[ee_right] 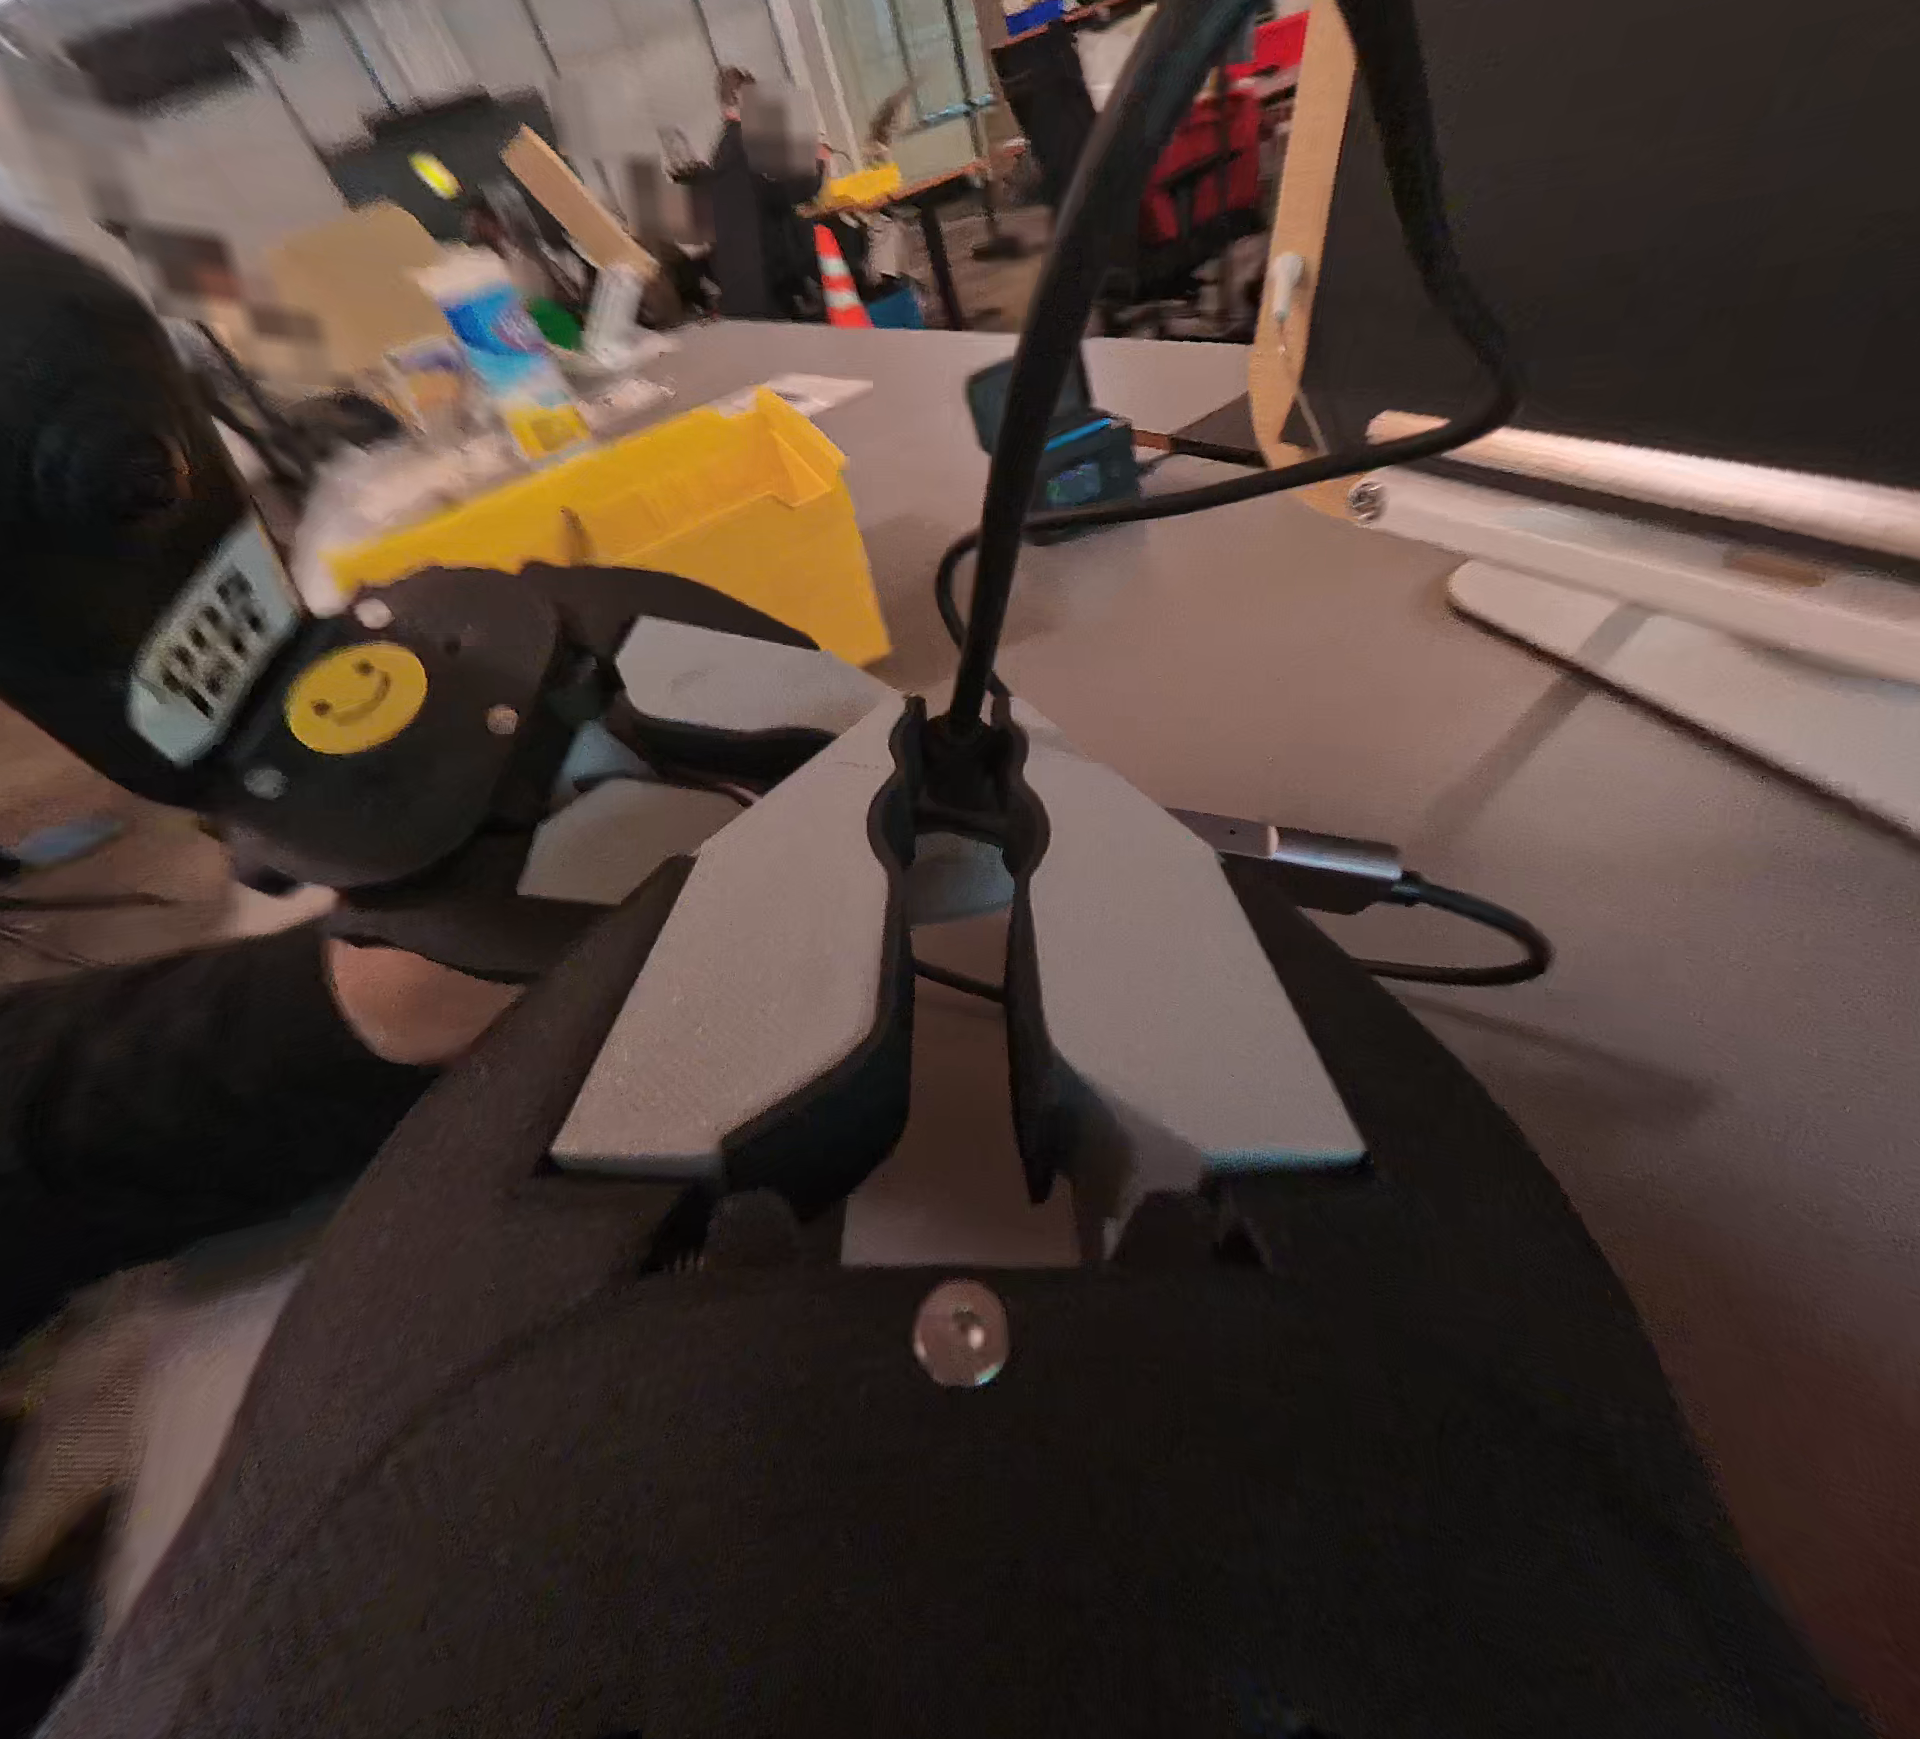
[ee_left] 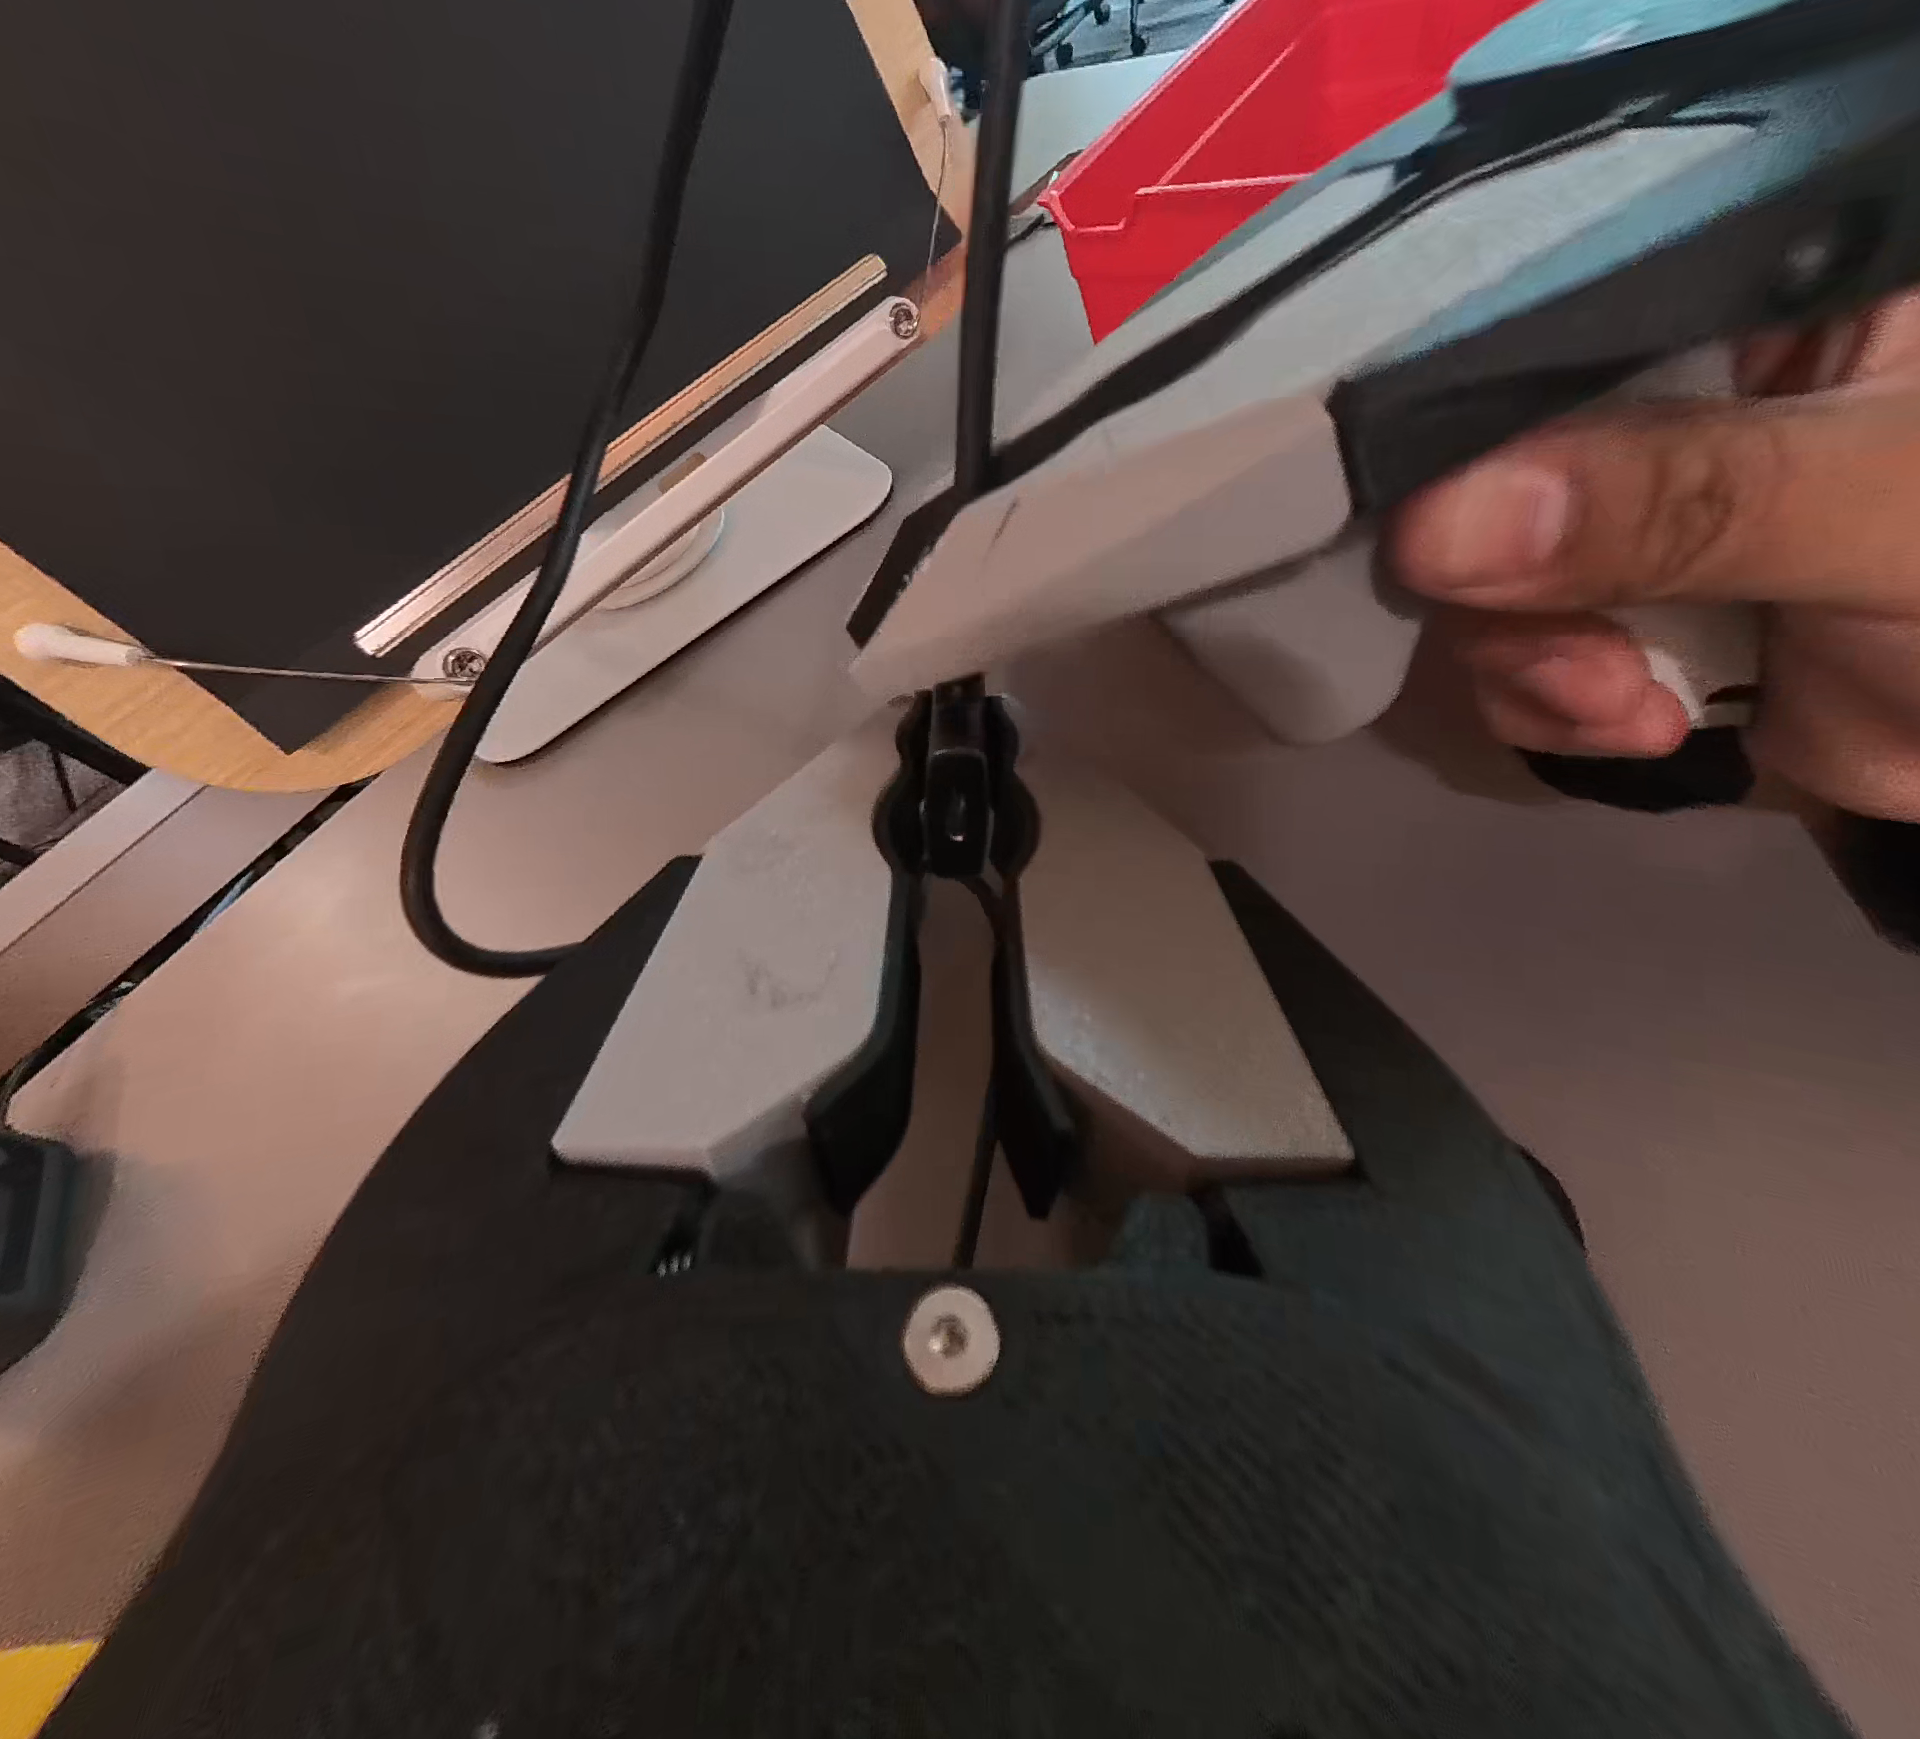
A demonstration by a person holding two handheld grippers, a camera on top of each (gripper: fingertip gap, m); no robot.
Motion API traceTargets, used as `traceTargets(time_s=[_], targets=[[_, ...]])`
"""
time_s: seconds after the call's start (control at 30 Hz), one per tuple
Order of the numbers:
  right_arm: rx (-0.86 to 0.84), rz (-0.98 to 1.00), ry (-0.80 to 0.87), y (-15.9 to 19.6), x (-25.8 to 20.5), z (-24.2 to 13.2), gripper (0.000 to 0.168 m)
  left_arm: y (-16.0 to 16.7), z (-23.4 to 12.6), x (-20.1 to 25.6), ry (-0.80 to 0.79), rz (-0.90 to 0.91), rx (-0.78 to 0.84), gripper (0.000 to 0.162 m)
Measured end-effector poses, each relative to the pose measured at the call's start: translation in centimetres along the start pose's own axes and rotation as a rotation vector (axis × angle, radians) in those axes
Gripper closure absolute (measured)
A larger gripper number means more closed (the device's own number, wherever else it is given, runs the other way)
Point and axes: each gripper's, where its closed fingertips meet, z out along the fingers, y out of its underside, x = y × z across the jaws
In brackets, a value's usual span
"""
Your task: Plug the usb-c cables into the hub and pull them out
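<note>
My left gripper point(ee_left: 958, 806) is shut on a small black hub piece point(ee_left: 956, 790) whose oval port faces the camera. A thin lead runs back from it between the fingers. My right gripper point(ee_left: 925, 588), held by a hand point(ee_left: 1662, 567), comes in from the right, directly above the hub. It is shut on the black plug of a USB-C cable point(ee_left: 987, 235). The plug meets the hub's top; I cannot tell if it is seated. In the right wrist view the right gripper point(ee_right: 956, 775) pinches the plug and the cable point(ee_right: 1049, 318) arcs overhead. The left gripper point(ee_right: 769, 744) reaches in from the left.
A dark monitor point(ee_left: 364, 183) on a white stand base point(ee_left: 727, 567) stands close behind. A red bin point(ee_left: 1299, 131) sits back right, a yellow bin point(ee_right: 675, 505) left. A silver plug point(ee_right: 1309, 853) with a looped lead lies on the grey table point(ee_right: 1351, 702). A person stands far off. Less than 4 cm separates the two grippers' tips.
</note>
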Motion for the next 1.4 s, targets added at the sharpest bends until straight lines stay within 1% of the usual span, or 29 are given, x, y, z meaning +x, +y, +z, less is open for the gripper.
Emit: traceTargets(time_s=[0.03, 0.07, 0.1, 0.17, 0.2, 0.33, 0.43, 0.47, 0.57, 0.63, 0.83, 1.0, 1.13, 1.3, 1.4], targets=[[-0.018, -0.086, 0.049, 0.0, -0.1, 0.0, 0.159, -0.1, -0.1, 0.0, 0.01, -0.004, 0.011, 0.156], [-0.016, -0.13, 0.062, -0.1, -0.4, -0.1, 0.159, -0.3, -0.3, 0.1, 0.011, 0.0, 0.024, 0.156], [-0.006, -0.111, 0.041, -0.2, -0.6, -0.1, 0.159, -0.4, -0.5, 0.0, -0.002, 0.01, 0.022, 0.156], [0.029, 0.015, -0.046, -0.6, -0.5, -0.2, 0.159, -0.6, -0.6, -0.2, -0.04, 0.034, 0.011, 0.156], [0.042, 0.051, -0.064, -0.7, -0.4, -0.2, 0.159, -0.6, -0.7, -0.2, -0.052, 0.045, 0.009, 0.156], [0.059, 0.106, -0.074, -1.0, 0.1, -0.7, 0.159, -0.7, -0.5, 0.0, 0.0, 0.006, 0.038, 0.156], [-0.014, -0.093, 0.025, -0.4, -0.3, -0.3, 0.159, -0.4, -0.3, 0.0, -0.013, 0.029, 0.024, 0.156], [-0.013, -0.107, 0.03, -0.4, -0.4, -0.2, 0.159, -0.4, -0.4, -0.1, -0.016, 0.032, 0.024, 0.156], [-0.004, -0.031, -0.011, -0.2, -0.2, -0.1, 0.159, 0.0, -0.3, -0.1, -0.026, 0.04, 0.001, 0.156], [0.009, -0.011, -0.01, -0.2, 0.0, -0.1, 0.159, -0.1, -0.2, 0.0, -0.013, 0.016, 0.011, 0.156], [-0.02, 0.028, -0.028, 0.3, 0.3, 0.1, 0.159, 0.5, 0.1, 0.5, 0.074, -0.059, 0.018, 0.156], [-0.006, 0.044, -0.024, 0.1, 0.7, 0.0, 0.159, 0.3, -0.2, 0.1, 0.023, 0.027, 0.039, 0.156], [-0.01, 0.124, -0.067, 0.4, 0.7, 0.0, 0.159, -0.5, -0.6, 0.2, -0.007, 0.073, 0.071, 0.154], [0.014, 0.204, -0.178, 0.0, -0.8, 0.0, 0.157, -1.0, -1.0, 0.3, 0.008, 0.054, 0.095, 0.155], [0.026, 0.227, -0.189, 0.0, -0.9, 0.1, 0.156, -0.9, -1.1, 0.1, 0.016, 0.005, 0.074, 0.155]])
